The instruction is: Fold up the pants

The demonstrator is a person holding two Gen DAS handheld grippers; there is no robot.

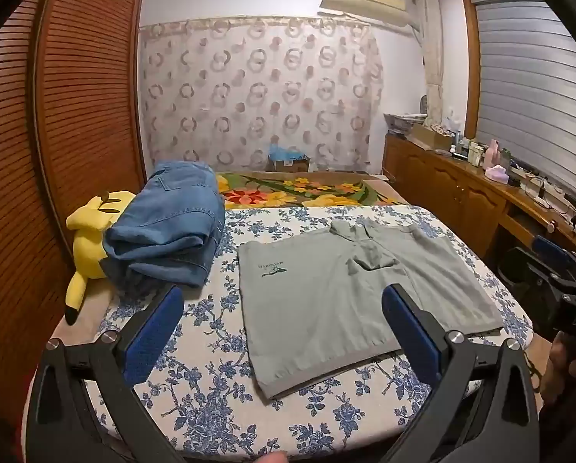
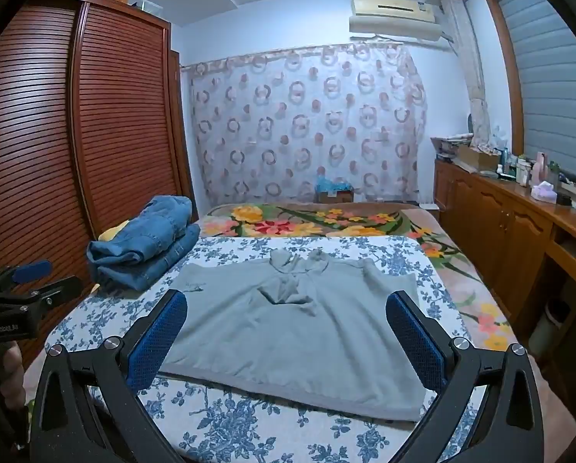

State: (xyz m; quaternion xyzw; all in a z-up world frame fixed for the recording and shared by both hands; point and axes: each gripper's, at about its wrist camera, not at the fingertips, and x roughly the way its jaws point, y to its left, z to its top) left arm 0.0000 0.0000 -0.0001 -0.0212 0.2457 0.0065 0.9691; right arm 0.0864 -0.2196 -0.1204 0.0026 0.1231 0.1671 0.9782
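While both jaws stand wide apart, left gripper (image 1: pixel 283 305) and right gripper (image 2: pixel 287 308) hover empty above flat grey-green cotton pants (image 1: pixel 349 301) on blue-floral white bedsheet (image 1: pixel 211 397). Folded blue denim jeans (image 1: pixel 168 231) lie beside the pants.

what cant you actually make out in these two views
- Yellow plush toy: mostly hidden behind the folded jeans in the right wrist view.
- Small logo print on the grey shorts: too small to read in either view.
- Items on the wooden counter: small, blurred.
- Near bed edge: covered by the left claw.

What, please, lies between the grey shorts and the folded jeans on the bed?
Only bare floral sheet separates the grey shorts from the folded jeans, as the left wrist view shows.
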